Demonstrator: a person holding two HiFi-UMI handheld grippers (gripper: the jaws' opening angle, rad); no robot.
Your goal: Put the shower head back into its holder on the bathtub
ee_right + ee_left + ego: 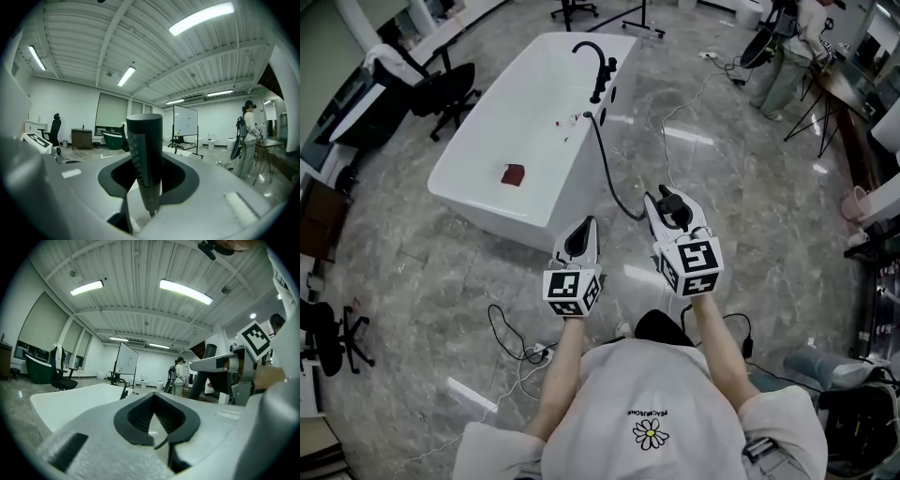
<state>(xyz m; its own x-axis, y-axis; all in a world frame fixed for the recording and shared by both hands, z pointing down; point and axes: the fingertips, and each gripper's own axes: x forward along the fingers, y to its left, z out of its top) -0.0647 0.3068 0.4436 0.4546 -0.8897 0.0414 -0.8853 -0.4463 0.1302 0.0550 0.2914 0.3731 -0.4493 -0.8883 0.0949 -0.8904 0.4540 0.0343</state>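
The right hand-held gripper (667, 202) is clamped on a black cylindrical shower head (144, 154), whose thin black hose (606, 169) runs ahead to a white freestanding bathtub (567, 187) well in front of it. Just beside it, the left hand-held gripper (584, 234) has its jaws together with nothing between them.

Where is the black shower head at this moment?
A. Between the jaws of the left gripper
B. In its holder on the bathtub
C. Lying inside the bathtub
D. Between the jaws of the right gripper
D: the right gripper view shows the shower head clamped in the right gripper, and its hose leads to the bathtub.
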